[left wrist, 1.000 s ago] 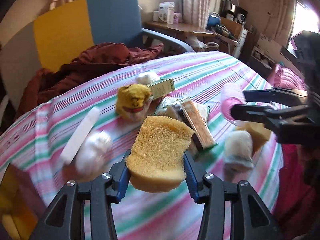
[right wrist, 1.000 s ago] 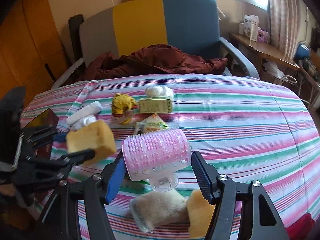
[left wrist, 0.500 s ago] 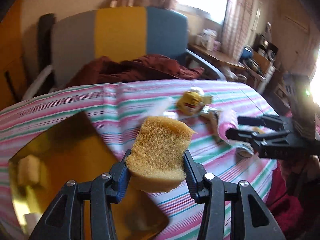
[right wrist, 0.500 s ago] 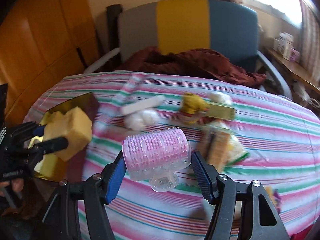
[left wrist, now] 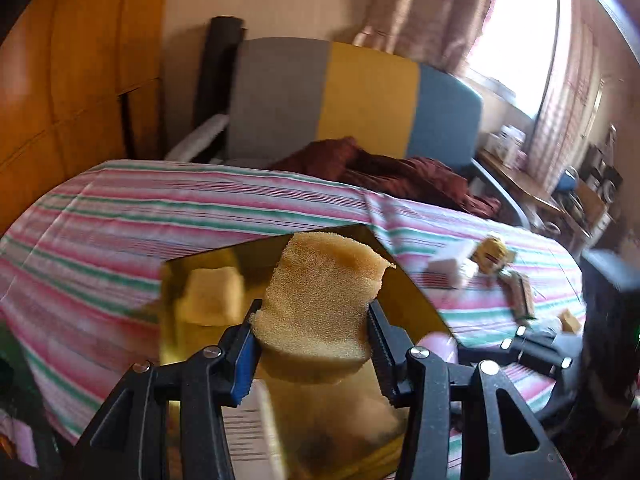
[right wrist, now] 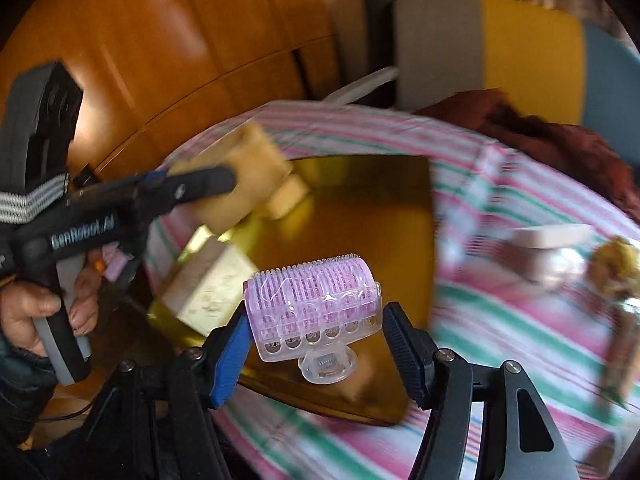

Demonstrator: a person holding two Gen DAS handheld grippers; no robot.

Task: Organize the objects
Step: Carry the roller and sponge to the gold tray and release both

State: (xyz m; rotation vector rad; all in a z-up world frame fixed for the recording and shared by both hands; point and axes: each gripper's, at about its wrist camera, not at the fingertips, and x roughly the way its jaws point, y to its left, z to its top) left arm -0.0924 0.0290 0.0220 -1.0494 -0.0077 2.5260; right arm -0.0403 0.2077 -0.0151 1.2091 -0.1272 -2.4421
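My left gripper (left wrist: pixel 312 320) is shut on a yellow sponge (left wrist: pixel 320 300) and holds it in the air over a shiny gold tray (left wrist: pixel 408 292). From the right wrist view the same sponge (right wrist: pixel 248 168) hangs above the tray's far left corner. My right gripper (right wrist: pixel 316 320) is shut on a pink hair roller (right wrist: pixel 316 304) with a clear clip, over the near part of the gold tray (right wrist: pixel 380 220). In the tray lie another sponge (left wrist: pixel 212 296) and a white box (right wrist: pixel 208 284).
The tray sits at the left end of a table with a striped cloth (left wrist: pixel 120 216). A white bar (right wrist: pixel 552 236), a yellow plush toy (right wrist: pixel 616 264) and packets lie further right. A chair (left wrist: pixel 360 104) with a maroon cloth stands behind; wooden panelling (right wrist: pixel 180 40) is at left.
Both grippers have swung left from the pile of objects to above the gold tray, still carrying the sponge and the roller. Both views are motion-blurred.
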